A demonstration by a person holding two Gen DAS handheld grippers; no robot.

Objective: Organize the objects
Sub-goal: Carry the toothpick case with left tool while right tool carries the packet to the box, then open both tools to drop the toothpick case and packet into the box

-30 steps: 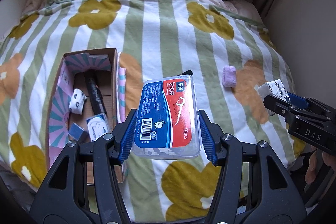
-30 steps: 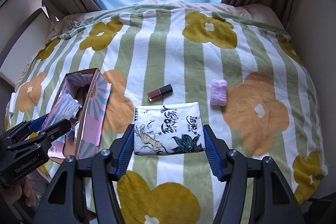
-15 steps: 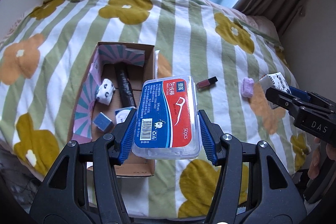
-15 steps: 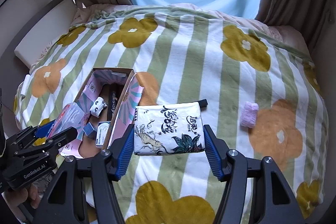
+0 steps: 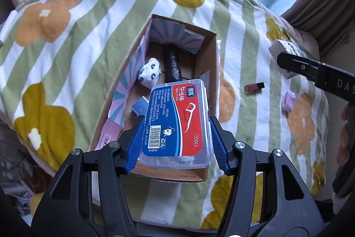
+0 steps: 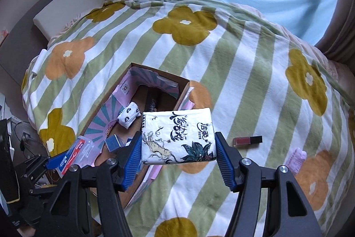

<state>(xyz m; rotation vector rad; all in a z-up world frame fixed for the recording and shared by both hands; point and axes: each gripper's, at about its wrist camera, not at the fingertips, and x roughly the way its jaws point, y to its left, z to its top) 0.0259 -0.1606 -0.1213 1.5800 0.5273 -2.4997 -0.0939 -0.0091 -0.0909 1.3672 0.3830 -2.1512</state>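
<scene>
1. Left gripper (image 5: 176, 143) clamped on the floss pick box (image 5: 176, 121), blue pads (image 5: 136, 143) pressing both long sides; lower centre of the left wrist frame.
2. Hanging above the near end of the cardboard box (image 5: 207, 63), which sits mid-frame on the flowered blanket (image 5: 66, 37).
3. Inside the cardboard box: panda-print roll (image 5: 150, 73) at the left wall, dark tube (image 5: 173, 64) running toward the far end, small blue-grey block (image 5: 139, 107) just beside the floss pick box's left edge.
4. Right gripper (image 6: 178, 153) closed on the tissue pack (image 6: 178, 137), gripped at its two short sides, centre of the right wrist frame.
5. Tissue pack held over the right rim of the cardboard box (image 6: 182, 90); exactly how high above it, hard to judge through the fisheye.
6. On the blanket to the right: red lip gloss (image 6: 247, 140) lying flat, pink fuzzy roll (image 6: 296, 158) further down and right, well apart from the cardboard box.
7. Same two seen in the left wrist frame, right of centre: lip gloss (image 5: 254, 87), pink roll (image 5: 288, 100).
</scene>
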